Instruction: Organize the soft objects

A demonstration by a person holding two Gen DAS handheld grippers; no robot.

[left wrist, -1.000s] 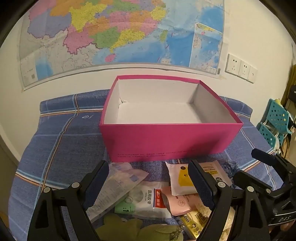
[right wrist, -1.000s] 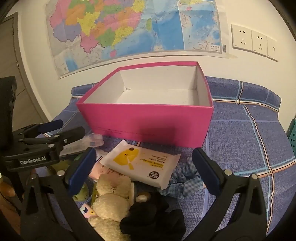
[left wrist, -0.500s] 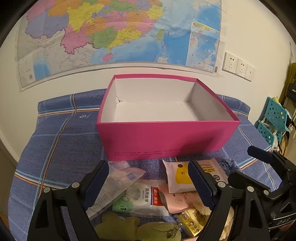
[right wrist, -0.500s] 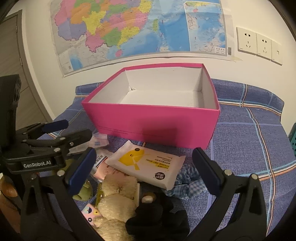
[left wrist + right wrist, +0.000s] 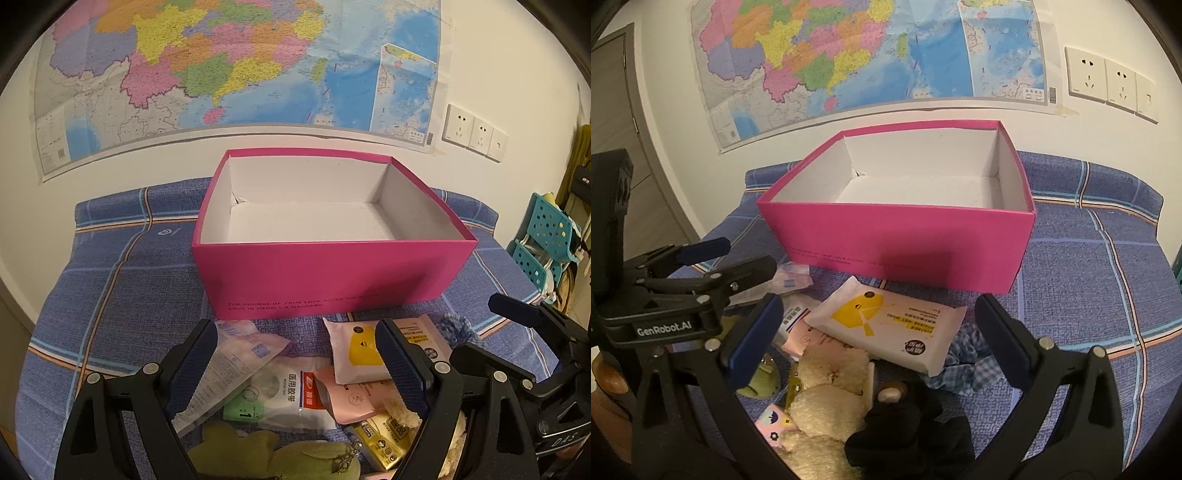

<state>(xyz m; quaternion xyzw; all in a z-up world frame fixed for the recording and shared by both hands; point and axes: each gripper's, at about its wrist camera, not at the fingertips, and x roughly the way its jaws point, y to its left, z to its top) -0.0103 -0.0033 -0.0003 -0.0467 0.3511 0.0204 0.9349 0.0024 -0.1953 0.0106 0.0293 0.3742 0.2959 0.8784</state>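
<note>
The left tool [image 5: 295,360] hovers with its jaws spread wide and nothing between them, above a heap of soft objects on the blue plaid cloth [image 5: 122,280]; the right tool [image 5: 879,325] is likewise wide and empty; an open pink box [image 5: 332,273] stands just behind the heap, its white inside bare; a white wipes pack [image 5: 886,317] lies nearest the box, with a cream plush toy [image 5: 831,391], a black fabric item [image 5: 908,428] and a green plush [image 5: 273,458] closer to the cameras.
</note>
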